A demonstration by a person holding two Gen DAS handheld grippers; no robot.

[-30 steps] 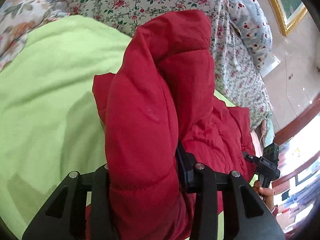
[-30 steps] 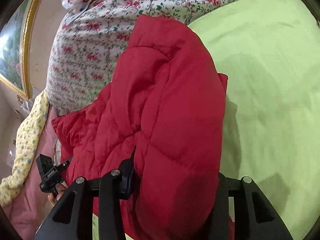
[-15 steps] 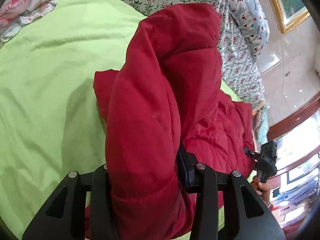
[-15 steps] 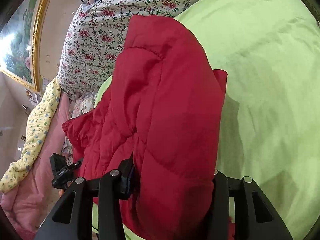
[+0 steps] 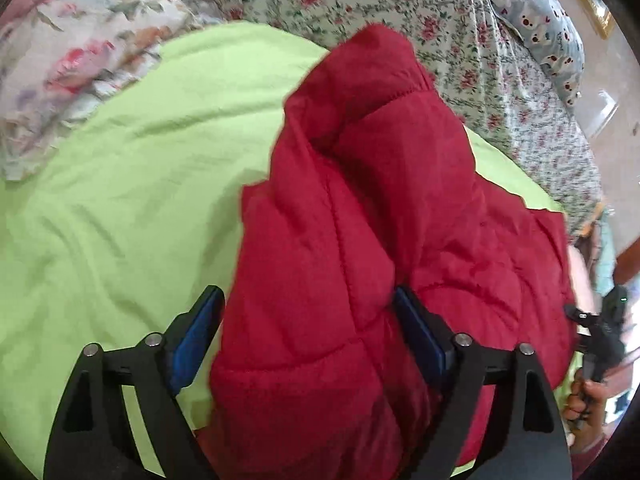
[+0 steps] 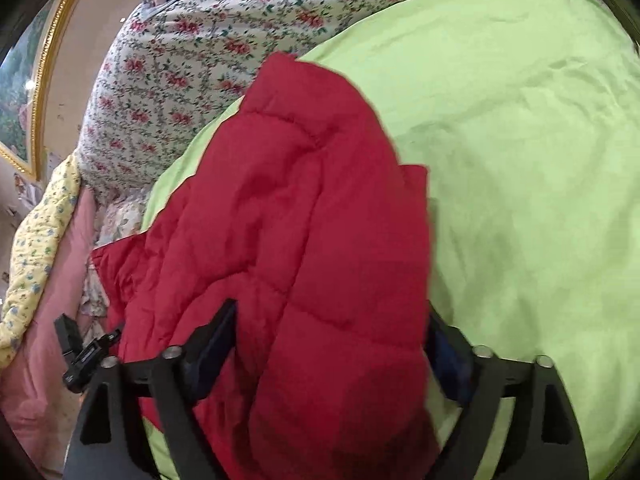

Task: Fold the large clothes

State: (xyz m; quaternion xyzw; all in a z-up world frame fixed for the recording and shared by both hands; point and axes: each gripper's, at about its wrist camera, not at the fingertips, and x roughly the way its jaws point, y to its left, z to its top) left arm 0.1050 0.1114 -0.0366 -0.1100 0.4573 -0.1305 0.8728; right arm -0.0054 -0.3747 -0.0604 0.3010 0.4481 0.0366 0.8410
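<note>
A red quilted puffer jacket (image 5: 360, 208) lies bunched on a lime green bedsheet (image 5: 120, 184). My left gripper (image 5: 308, 320) has its jaws spread wide, with a thick fold of the jacket lying between them. The jacket also fills the right wrist view (image 6: 304, 240), where my right gripper (image 6: 332, 340) stands spread wide around another thick fold. The green sheet (image 6: 520, 160) stretches to the right there. The other hand-held gripper shows at the right edge of the left wrist view (image 5: 600, 332) and at the left edge of the right wrist view (image 6: 80, 352).
A floral quilt (image 5: 460, 32) is piled behind the jacket, also in the right wrist view (image 6: 180, 60). A floral pillow (image 5: 72, 60) lies at far left. A pink blanket (image 6: 44, 340) and yellow cloth (image 6: 36, 248) lie at left. A gold picture frame (image 6: 44, 80) hangs on the wall.
Both grippers' jaws have spread from clamping the jacket folds to standing wide around them. The jacket has sunk lower onto the green sheet.
</note>
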